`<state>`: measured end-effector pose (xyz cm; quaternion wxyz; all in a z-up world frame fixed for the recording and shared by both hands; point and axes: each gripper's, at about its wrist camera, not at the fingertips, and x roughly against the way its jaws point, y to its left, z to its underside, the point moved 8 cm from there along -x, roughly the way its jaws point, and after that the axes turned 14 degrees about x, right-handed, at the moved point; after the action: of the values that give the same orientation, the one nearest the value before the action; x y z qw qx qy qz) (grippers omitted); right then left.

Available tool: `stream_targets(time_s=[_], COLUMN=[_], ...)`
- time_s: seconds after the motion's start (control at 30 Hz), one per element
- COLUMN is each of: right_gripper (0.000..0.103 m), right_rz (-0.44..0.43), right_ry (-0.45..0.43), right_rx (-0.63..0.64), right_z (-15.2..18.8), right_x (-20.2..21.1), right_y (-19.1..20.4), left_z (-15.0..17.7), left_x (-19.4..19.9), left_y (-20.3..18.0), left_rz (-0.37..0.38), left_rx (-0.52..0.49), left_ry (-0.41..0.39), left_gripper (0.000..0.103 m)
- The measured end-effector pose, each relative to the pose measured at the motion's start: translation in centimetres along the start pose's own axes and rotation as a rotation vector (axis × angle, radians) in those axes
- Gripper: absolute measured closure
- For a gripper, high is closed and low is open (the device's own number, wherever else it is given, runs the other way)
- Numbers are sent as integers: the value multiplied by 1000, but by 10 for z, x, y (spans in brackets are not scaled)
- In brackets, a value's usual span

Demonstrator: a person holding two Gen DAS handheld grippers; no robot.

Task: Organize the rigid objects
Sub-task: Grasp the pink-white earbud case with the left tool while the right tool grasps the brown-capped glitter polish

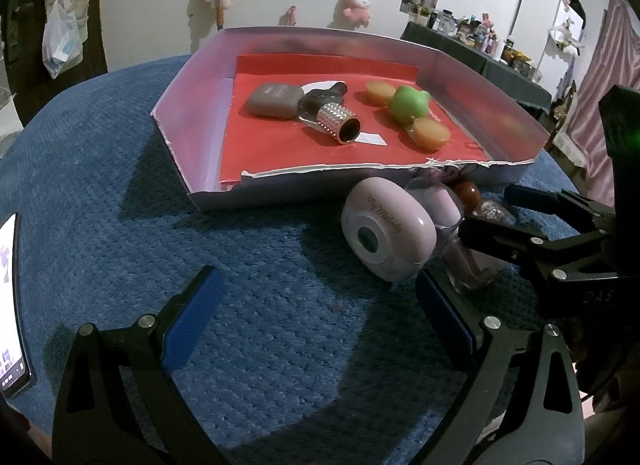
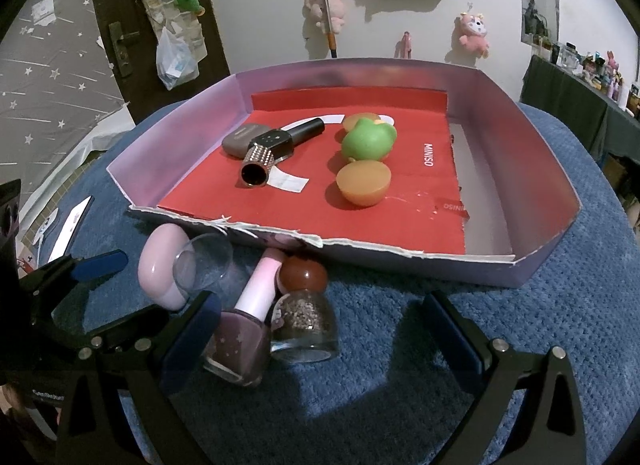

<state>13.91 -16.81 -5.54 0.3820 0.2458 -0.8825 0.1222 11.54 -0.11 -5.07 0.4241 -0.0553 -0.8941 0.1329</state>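
Note:
A shallow lilac box (image 1: 256,193) (image 2: 532,265) with a red liner holds a grey case (image 2: 240,139), a studded bottle (image 2: 264,159), a green toy (image 2: 366,141) and orange half-domes (image 2: 362,185). In front of the box on the blue cloth lie a pink "My Melody" case (image 1: 386,231) (image 2: 160,269), a clear cap (image 2: 204,263), a pink-capped polish bottle (image 2: 244,325) and a brown-capped glitter bottle (image 2: 304,313). My left gripper (image 1: 316,321) is open and empty beside the pink case. My right gripper (image 2: 316,339) is open around the two bottles.
A phone (image 1: 10,305) lies at the cloth's left edge. White cards (image 2: 70,225) lie left of the box. Plush toys hang on the wall behind. A cluttered shelf (image 1: 480,37) stands at the far right.

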Motion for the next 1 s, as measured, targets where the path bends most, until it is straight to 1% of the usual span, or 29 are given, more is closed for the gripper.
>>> stream_targets(time_s=[0.2,0.3,0.57,0.7,0.73,0.87,1.0], right_gripper=[0,3,11,18,20,22,23], right_rz=[-13,-23,-54,-90,-91,-81,-71], right_ry=[-2,-2,-17,-25,-29,-33,-36], right_rx=[-4,0,9,-6,-12,-35,-55], right_z=[0,0,1,2,3,7,12], right_x=[0,0,3,4,5,9,11], right_y=[1,2,4,4,2,-9,-18], left_z=[0,0,-1,-6,-7,-8,-11], left_x=[0,0,-3,-2,-3,-7,-11], left_y=[-3,-4,-7,-13,-13,-13,-5], left_rz=[-4,-1,3,0,-2,-23,-39], left_rx=[-4,3,15,8,7,5,24], left_ry=[5,6,11,1,-2,0,8], left_gripper=[5,5,5,6,6,6,6])
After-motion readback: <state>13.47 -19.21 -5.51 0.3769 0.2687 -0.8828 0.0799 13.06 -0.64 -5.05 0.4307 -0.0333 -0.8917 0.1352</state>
